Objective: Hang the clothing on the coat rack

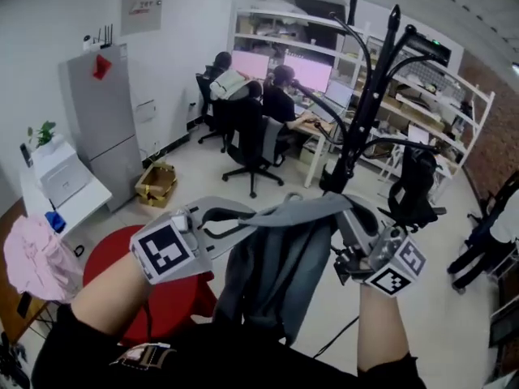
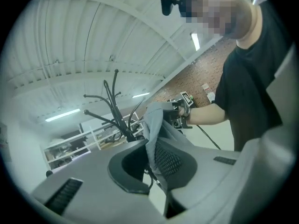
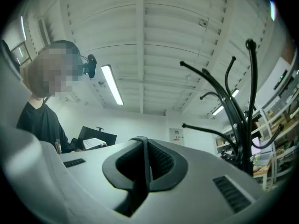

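Observation:
I hold a grey garment (image 1: pixel 276 266) stretched between both grippers at chest height, and its body hangs down between them. My left gripper (image 1: pixel 217 221) is shut on the garment's left top edge; in the left gripper view the cloth (image 2: pixel 152 139) runs out from between the closed jaws. My right gripper (image 1: pixel 354 232) is shut on the right top edge, with a thin fold of cloth (image 3: pixel 145 164) pinched between its jaws. The black coat rack (image 1: pixel 366 96) stands just beyond the right gripper, its curved hooks above the garment. The coat rack (image 3: pixel 243 120) also shows at the right of the right gripper view.
A red round stool (image 1: pixel 162 290) stands below my left arm. A pink cloth (image 1: pixel 36 262) lies at the far left beside a white table (image 1: pixel 77 205). People sit at desks with monitors (image 1: pixel 276 67) behind. Metal shelving (image 1: pixel 442 120) lines the right.

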The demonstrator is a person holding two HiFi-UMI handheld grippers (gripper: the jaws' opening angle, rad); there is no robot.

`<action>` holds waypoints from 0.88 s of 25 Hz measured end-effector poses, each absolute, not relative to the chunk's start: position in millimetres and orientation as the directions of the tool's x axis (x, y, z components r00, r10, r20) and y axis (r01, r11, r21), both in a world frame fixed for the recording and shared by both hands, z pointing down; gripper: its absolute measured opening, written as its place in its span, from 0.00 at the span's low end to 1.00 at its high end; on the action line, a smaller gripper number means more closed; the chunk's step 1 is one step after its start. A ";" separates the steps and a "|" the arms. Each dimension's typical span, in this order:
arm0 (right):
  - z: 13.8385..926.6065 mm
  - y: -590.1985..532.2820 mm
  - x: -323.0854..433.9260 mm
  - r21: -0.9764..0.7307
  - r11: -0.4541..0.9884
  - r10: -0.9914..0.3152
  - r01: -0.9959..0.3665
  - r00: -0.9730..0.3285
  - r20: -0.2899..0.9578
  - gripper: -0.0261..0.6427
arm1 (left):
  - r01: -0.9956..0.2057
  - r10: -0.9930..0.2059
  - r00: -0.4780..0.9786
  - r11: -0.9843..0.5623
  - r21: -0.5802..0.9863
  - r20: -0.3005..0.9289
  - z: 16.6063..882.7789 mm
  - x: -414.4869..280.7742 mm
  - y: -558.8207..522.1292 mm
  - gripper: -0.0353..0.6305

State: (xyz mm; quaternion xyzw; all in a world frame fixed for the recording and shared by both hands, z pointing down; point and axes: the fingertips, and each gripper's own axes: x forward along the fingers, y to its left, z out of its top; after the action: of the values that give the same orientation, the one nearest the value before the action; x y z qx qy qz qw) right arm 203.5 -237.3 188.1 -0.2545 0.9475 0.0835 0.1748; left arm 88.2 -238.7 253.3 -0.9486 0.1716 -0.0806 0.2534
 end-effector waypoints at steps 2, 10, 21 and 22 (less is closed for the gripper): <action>161.2 -234.9 222.8 0.102 0.830 -0.471 -0.548 -0.786 -0.400 0.06 | -0.277 -0.337 0.941 -0.811 -0.515 0.025 230.8 109.0 -239.9 0.07; 44.6 -236.7 277.5 0.201 0.726 -0.496 -0.657 -0.704 -0.508 0.06 | -0.292 -0.286 0.954 -0.801 -0.523 -0.094 114.5 169.7 -267.9 0.07; -89.7 -245.4 282.8 0.289 0.581 -0.546 -0.761 -0.627 -0.556 0.06 | -0.398 -0.315 0.917 -0.752 -0.525 -0.244 -46.7 200.1 -298.1 0.07; -98.1 -248.3 285.4 0.284 0.572 -0.551 -0.769 -0.617 -0.561 0.06 | -0.409 -0.322 0.912 -0.748 -0.523 -0.253 -56.7 201.2 -302.2 0.07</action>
State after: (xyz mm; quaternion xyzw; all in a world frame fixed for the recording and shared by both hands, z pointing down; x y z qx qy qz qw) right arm 285.4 -248.3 -98.1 -0.3834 0.8612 0.2588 0.2106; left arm 201.2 -302.2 -56.7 -0.9320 0.1959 0.0737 0.2959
